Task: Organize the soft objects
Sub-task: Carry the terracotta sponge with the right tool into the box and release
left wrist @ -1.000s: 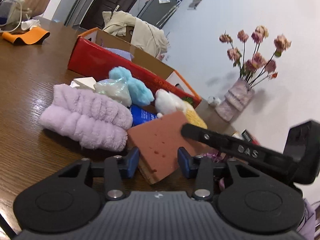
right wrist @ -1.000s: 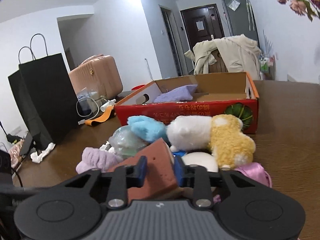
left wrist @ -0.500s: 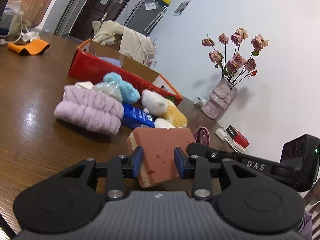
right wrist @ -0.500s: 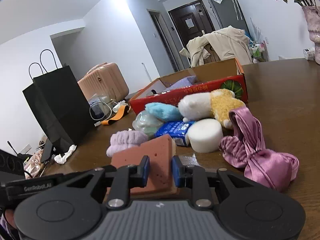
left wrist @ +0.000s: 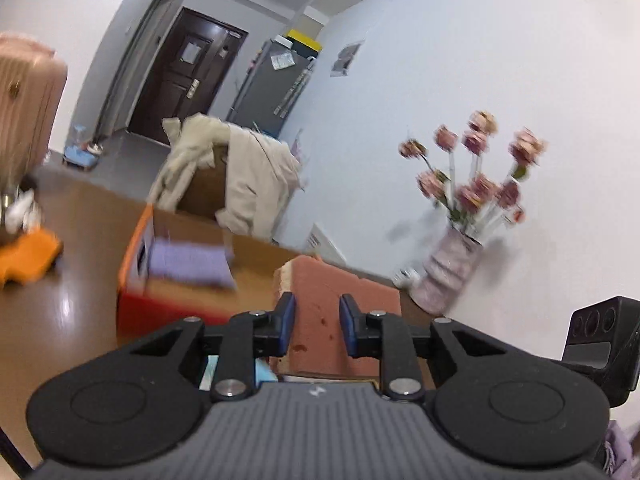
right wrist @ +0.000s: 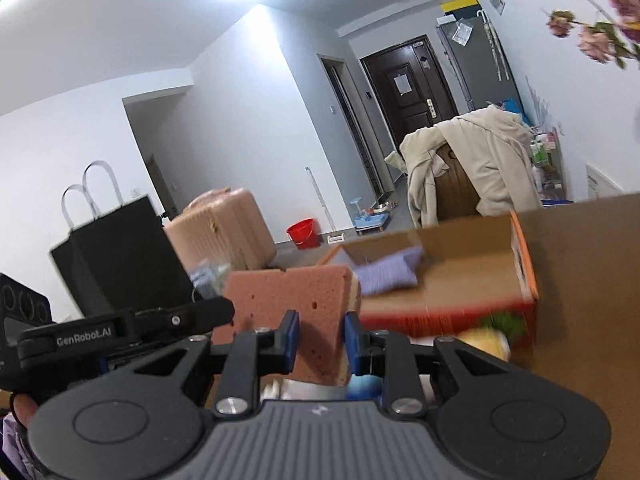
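Left wrist view: my left gripper (left wrist: 313, 322) and right gripper (right wrist: 318, 340) both pinch the brick-red sponge (left wrist: 334, 312), pads closed on its near edge, lifted over the table (left wrist: 76, 300). Cardboard box (right wrist: 472, 280) sits just beyond, purple cloth (right wrist: 388, 276) inside w/ bare floor to its right.

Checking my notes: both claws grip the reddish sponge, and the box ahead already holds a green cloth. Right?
Not quite: the cloth in the box is lilac, as the right wrist view shows. Both the left claw and right claw do grip the reddish sponge.
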